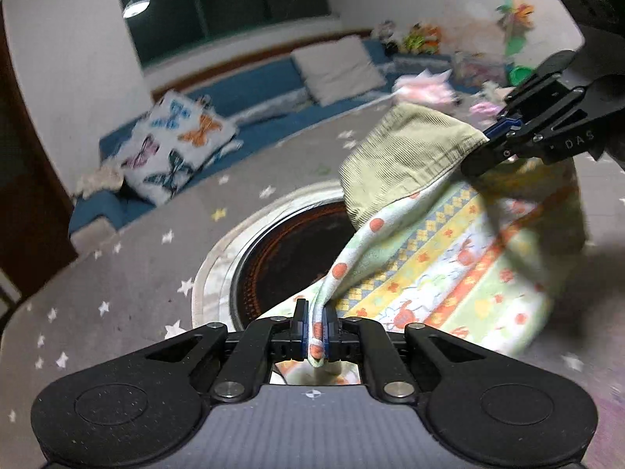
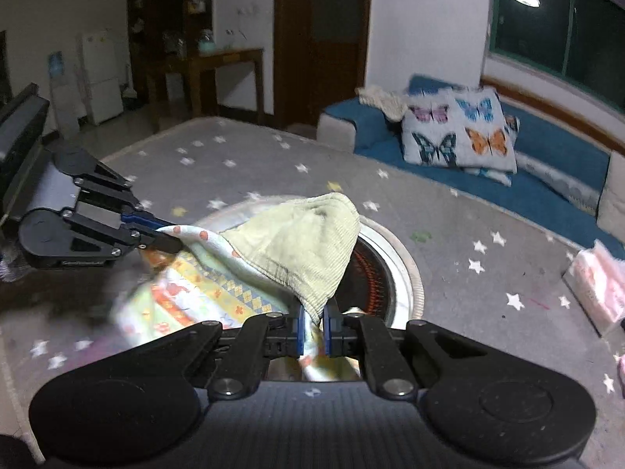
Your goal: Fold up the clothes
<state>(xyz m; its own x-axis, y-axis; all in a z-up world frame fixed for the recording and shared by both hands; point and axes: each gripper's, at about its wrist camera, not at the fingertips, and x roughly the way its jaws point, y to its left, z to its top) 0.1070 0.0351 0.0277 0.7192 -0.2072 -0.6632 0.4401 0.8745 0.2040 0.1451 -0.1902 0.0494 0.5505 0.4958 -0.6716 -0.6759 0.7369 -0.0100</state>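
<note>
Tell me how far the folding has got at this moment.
Early. Done: the patterned garment is picked up, with its green corduroy side turned over at the top. In hand: the left gripper and right gripper are each shut on an edge, holding it stretched above the star-print cover and the round heater opening. Left: no finished fold shows; it must still be folded and laid down.

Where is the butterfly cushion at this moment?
The butterfly cushion leans on the blue sofa beyond the star-patterned cover, upper right in the right wrist view and at the left in the left wrist view.
</note>
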